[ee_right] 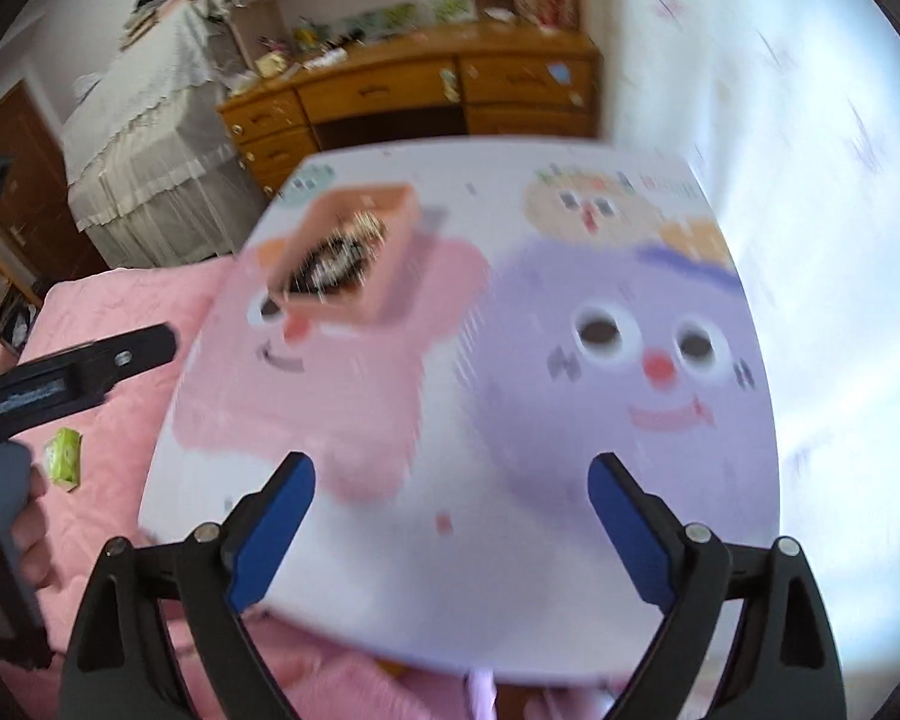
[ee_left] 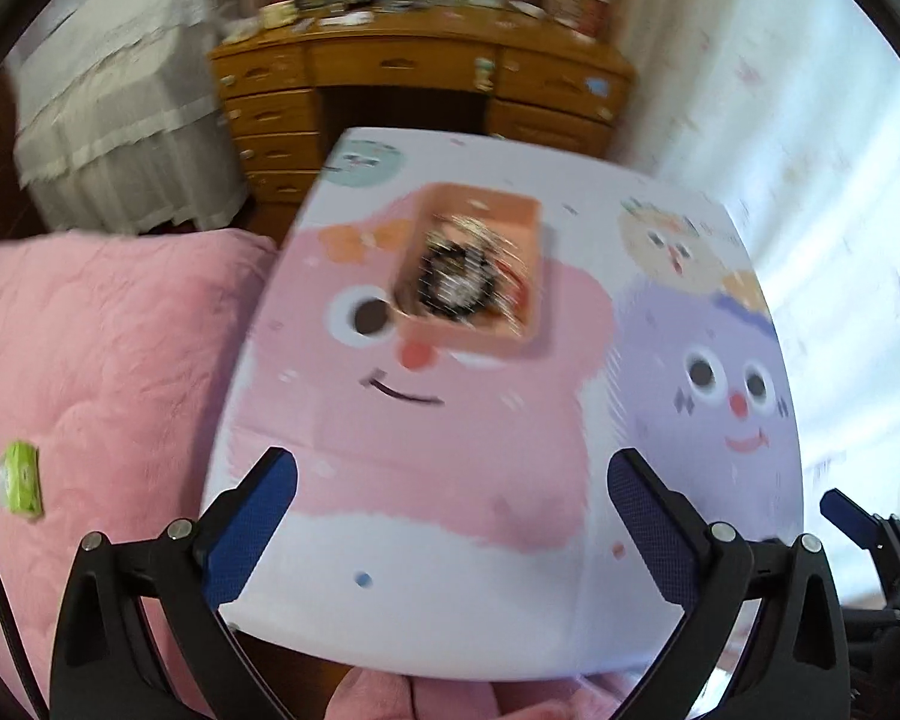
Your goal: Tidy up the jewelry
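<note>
An orange box [ee_left: 513,333] holding a tangle of jewelry [ee_left: 456,276] sits on a small table with cartoon faces [ee_left: 450,600]. The box also shows in the right wrist view [ee_right: 384,294], with the jewelry [ee_right: 336,264] inside; both views are blurred. My left gripper [ee_left: 453,480] is open and empty, above the table's near edge, well short of the box. My right gripper [ee_right: 450,480] is open and empty, above the near part of the table [ee_right: 450,600], to the right of the box. The left gripper also shows at the left of the right wrist view [ee_right: 90,366].
A pink quilted bed [ee_left: 90,360] lies left of the table, with a small green packet [ee_left: 21,480] on it. A wooden desk with drawers [ee_left: 414,66] stands beyond the table. A white curtain [ee_left: 810,150] hangs at the right. A lace-covered piece of furniture [ee_left: 108,120] stands far left.
</note>
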`<action>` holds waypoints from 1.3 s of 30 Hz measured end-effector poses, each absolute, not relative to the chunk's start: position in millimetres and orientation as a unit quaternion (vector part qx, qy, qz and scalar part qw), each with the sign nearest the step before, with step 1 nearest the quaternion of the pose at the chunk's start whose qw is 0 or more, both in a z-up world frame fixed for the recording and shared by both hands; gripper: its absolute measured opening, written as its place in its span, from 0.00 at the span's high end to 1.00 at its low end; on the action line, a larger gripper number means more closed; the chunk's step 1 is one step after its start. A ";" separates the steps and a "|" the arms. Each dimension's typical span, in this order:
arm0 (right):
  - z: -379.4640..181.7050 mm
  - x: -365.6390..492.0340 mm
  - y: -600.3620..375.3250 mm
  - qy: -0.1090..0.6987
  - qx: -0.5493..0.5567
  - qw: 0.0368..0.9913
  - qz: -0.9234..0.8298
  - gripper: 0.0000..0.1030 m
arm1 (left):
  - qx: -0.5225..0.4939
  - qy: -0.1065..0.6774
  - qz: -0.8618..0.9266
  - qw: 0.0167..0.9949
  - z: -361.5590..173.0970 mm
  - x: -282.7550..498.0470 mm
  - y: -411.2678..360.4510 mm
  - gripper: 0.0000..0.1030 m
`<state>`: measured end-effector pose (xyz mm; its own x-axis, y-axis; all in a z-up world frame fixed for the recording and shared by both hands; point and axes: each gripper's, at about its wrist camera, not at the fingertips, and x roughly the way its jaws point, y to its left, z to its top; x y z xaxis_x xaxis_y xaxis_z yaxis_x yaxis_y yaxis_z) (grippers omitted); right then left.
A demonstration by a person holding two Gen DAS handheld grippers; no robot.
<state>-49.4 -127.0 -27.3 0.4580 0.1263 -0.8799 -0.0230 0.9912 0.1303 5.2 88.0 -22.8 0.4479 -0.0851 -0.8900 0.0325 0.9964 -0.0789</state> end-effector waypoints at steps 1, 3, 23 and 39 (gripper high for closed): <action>-28.7 -60.4 -137.2 0.529 0.067 0.845 0.036 0.09 | -0.015 0.527 -0.043 0.848 -25.0 0.6 76.9 0.01; -27.6 -74.7 -149.8 0.536 0.098 0.838 0.028 0.09 | 0.003 0.527 -0.056 0.848 -25.9 -10.2 54.8 0.01; 30.3 -101.3 -141.1 0.467 0.043 0.882 0.034 0.02 | 0.006 0.470 -0.038 0.882 12.3 -65.2 18.3 0.01; 30.5 -101.2 -137.0 0.461 0.042 0.885 0.058 0.00 | 0.017 0.461 -0.007 0.887 16.8 -81.2 24.1 0.01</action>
